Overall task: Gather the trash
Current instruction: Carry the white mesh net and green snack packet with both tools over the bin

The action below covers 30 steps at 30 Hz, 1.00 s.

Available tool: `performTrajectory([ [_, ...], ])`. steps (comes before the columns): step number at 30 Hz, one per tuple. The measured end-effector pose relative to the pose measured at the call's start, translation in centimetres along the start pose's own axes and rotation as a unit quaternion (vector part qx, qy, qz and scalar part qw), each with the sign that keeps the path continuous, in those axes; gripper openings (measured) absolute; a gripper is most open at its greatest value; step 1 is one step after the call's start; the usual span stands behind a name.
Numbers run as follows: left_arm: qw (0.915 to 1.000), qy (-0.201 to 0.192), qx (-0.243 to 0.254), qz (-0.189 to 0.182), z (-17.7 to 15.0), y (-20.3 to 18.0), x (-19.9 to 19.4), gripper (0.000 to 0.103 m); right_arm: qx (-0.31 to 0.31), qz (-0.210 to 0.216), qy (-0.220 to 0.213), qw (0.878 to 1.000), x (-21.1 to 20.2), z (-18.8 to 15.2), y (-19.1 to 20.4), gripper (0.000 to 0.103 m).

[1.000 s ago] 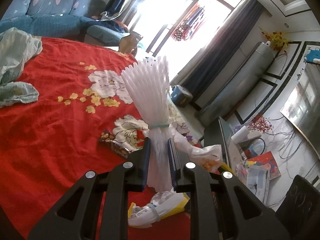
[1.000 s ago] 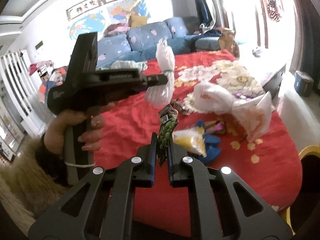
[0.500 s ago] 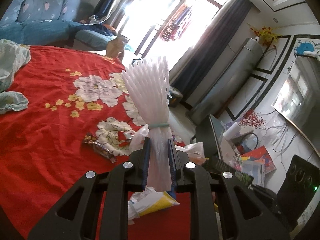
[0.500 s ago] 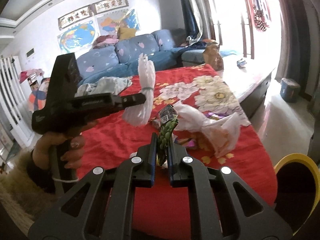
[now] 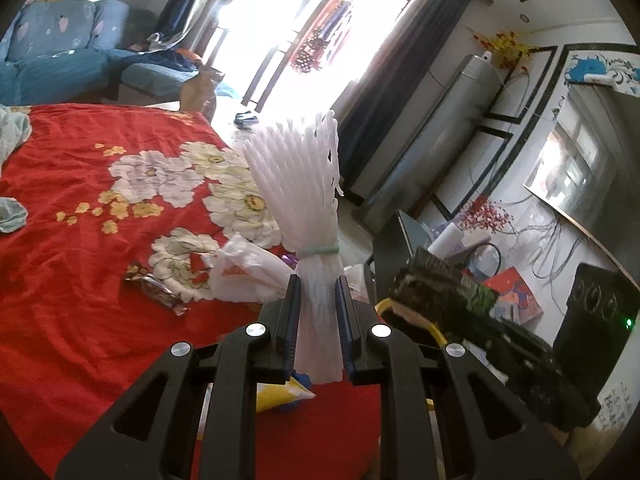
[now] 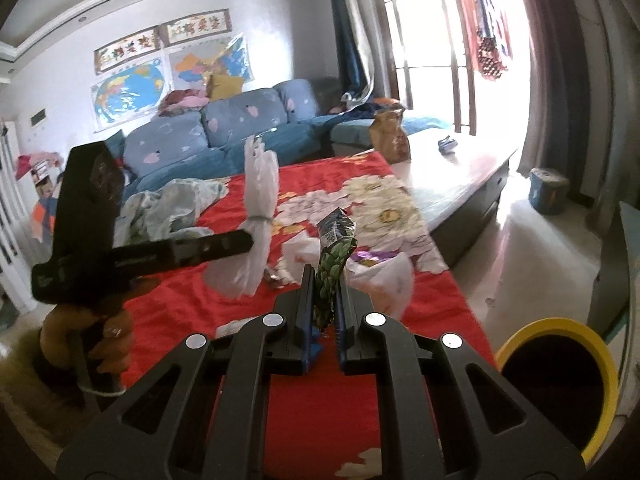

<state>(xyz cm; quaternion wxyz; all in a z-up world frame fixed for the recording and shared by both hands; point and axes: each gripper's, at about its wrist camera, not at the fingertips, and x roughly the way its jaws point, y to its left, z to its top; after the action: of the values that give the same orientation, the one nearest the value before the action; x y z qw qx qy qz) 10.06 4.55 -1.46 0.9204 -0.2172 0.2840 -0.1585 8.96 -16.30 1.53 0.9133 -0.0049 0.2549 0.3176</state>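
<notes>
My left gripper is shut on a white foam net bound with a pale green band and standing upright above the red flowered cloth. In the right wrist view a hand holds that gripper at the left, with the net in it. My right gripper is shut on a green snack wrapper. It shows dark and blurred at the right of the left wrist view, with its wrapper. A yellow-rimmed bin stands at the lower right, beyond the cloth's edge.
On the cloth lie a white plastic bag, a brown wrapper and a yellow packet. Crumpled pale fabric is at the far side, before a blue sofa. A low wooden table and blue bucket lie to the right.
Both views have swung towards the cloth's right edge. The yellow-rimmed bin came into the right wrist view and grew. The right gripper with its wrapper entered the left wrist view. Both grips held.
</notes>
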Motion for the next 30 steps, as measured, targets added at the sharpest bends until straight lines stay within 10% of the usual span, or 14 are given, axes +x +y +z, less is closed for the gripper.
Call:
performTrajectory([
  [30,0.9945,0.046,0.084,-0.043,-2.1,-7.8,4.0,0.017,0.094,-0.111,-0.026,0.989,-3.3,-0.9,-10.2,0.006],
])
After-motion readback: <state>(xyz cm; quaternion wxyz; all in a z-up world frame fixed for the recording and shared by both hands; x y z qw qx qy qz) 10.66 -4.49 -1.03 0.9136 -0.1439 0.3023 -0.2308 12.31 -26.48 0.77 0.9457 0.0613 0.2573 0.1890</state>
